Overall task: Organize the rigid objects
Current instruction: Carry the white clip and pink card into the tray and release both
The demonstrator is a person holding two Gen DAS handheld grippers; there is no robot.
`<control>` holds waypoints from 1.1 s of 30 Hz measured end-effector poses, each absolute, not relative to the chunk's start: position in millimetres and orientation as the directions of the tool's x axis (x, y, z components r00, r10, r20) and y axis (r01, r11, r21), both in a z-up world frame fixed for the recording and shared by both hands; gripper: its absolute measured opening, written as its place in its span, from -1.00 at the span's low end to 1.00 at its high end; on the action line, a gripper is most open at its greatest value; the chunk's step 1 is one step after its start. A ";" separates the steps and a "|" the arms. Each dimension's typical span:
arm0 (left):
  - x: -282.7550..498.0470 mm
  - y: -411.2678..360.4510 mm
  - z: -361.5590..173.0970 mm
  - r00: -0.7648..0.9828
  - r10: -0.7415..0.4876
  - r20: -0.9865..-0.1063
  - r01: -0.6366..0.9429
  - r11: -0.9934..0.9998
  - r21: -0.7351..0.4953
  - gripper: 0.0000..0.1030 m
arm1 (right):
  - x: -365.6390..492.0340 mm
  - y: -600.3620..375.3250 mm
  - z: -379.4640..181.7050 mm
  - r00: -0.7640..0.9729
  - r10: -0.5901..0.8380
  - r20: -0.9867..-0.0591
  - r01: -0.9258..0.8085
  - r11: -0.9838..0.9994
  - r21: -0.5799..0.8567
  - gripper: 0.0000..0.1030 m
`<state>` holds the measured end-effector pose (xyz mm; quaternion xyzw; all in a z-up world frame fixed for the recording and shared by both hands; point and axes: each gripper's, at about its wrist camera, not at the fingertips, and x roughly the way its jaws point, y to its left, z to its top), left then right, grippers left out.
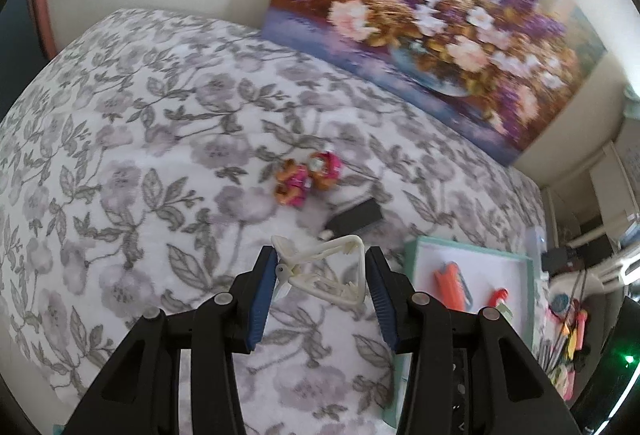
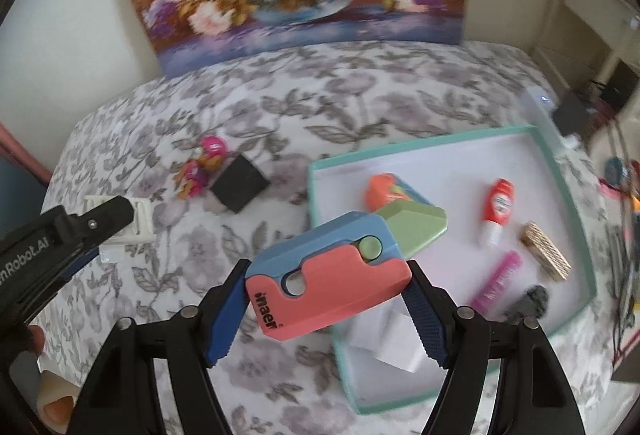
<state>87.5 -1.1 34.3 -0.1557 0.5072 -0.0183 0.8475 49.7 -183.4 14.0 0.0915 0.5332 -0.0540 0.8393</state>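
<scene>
- Our right gripper point(image 2: 326, 299) is clamped on a pink-and-blue plastic toy point(image 2: 332, 275) with a green tip, carrying it above the near-left corner of the teal tray point(image 2: 576, 219), not yet set down.
- Our left gripper point(image 1: 320, 275) stands wide, its blue pads either side of a white folding clip point(image 1: 324, 271) on the floral bedspread point(image 1: 140, 155); one pad looks to touch the clip, but we judge it not yet gripped.
- Already in the tray: an orange-and-blue piece point(image 2: 390, 191), a red-and-white bottle point(image 2: 498, 211), a tan patterned block point(image 2: 546, 251), a pink tube point(image 2: 498, 279), a dark grey lump point(image 2: 530, 301) and a white slip of paper point(image 2: 388, 339).
- Still out on the bedspread: a pair of pink-and-orange toy figures point(image 1: 306, 177), lying close together, and a black box point(image 1: 354, 219) just beside them, plus the clip.
- So we reckon we're past halfway: six things placed, one in the air, three or four left to bring over.
- The flower painting point(image 1: 432, 19) leans against the wall behind, no part of the sorting.
</scene>
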 end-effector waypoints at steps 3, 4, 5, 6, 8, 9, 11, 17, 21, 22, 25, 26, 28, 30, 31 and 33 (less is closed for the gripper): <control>83.7 -15.4 36.6 0.479 -0.226 -0.848 -0.080 0.951 -0.299 -0.09 | 42.0 -201.0 17.7 0.429 -0.022 -0.903 0.226 0.971 0.083 0.49; 82.8 -20.7 36.8 0.475 -0.235 -0.848 -0.067 0.951 -0.301 -0.09 | 40.9 -208.7 18.2 0.428 -0.033 -0.903 0.242 0.967 0.079 0.49; 82.1 -26.2 37.1 0.472 -0.238 -0.848 -0.054 0.953 -0.298 -0.09 | 40.5 -214.4 17.9 0.427 -0.042 -0.903 0.253 0.964 0.075 0.49; 81.5 -30.8 37.5 0.471 -0.238 -0.849 -0.044 0.955 -0.292 -0.09 | 40.0 -220.7 17.3 0.424 -0.052 -0.904 0.267 0.961 0.070 0.49; 80.9 -42.1 37.6 0.466 -0.237 -0.852 -0.022 0.960 -0.279 -0.09 | 38.9 -235.7 14.5 0.409 -0.081 -0.909 0.305 0.951 0.053 0.49; 80.4 -46.6 37.4 0.464 -0.237 -0.854 -0.015 0.961 -0.275 -0.09 | 38.2 -242.3 12.6 0.400 -0.094 -0.912 0.324 0.945 0.045 0.49; 79.2 -57.1 36.1 0.455 -0.242 -0.857 0.003 0.963 -0.271 -0.09 | 36.8 -257.8 8.1 0.374 -0.125 -0.919 0.365 0.931 0.022 0.49; 72.0 -95.5 33.4 0.430 -0.262 -0.864 0.081 0.964 -0.252 -0.09 | 27.0 -303.6 -1.6 0.337 -0.169 -0.926 0.463 0.886 0.007 0.49; 64.6 -126.8 31.2 0.414 -0.266 -0.870 0.144 0.963 -0.226 -0.09 | 20.8 -327.9 -3.3 0.330 -0.187 -0.925 0.507 0.862 0.007 0.49; 62.7 -134.9 29.4 0.405 -0.271 -0.873 0.161 0.961 -0.224 -0.09 | 19.4 -332.9 -3.9 0.329 -0.187 -0.926 0.515 0.857 0.010 0.49; 57.3 -157.7 24.1 0.382 -0.278 -0.881 0.205 0.955 -0.213 -0.09 | 15.6 -344.6 -5.7 0.323 -0.188 -0.927 0.535 0.845 0.016 0.49; 54.9 -164.2 22.2 0.376 -0.278 -0.884 0.220 0.953 -0.207 -0.09 | 14.8 -347.8 -6.4 0.322 -0.187 -0.928 0.539 0.842 0.017 0.49; 51.0 -177.0 17.2 0.362 -0.276 -0.890 0.247 0.949 -0.194 -0.09 | 14.1 -351.1 -8.0 0.319 -0.186 -0.930 0.544 0.839 0.019 0.49; 48.9 -185.1 11.5 0.349 -0.270 -0.897 0.263 0.947 -0.183 -0.09 | 15.1 -353.0 -12.1 0.309 -0.184 -0.933 0.543 0.839 0.015 0.49; 48.1 -188.9 7.1 0.340 -0.261 -0.904 0.267 0.948 -0.174 -0.09 | 15.8 -352.8 -15.1 0.301 -0.182 -0.936 0.540 0.842 0.010 0.49; 48.4 -192.6 0.8 0.326 -0.251 -0.911 0.269 0.949 -0.165 -0.09 | 17.1 -351.5 -22.6 0.280 -0.170 -0.945 0.533 0.846 0.006 0.49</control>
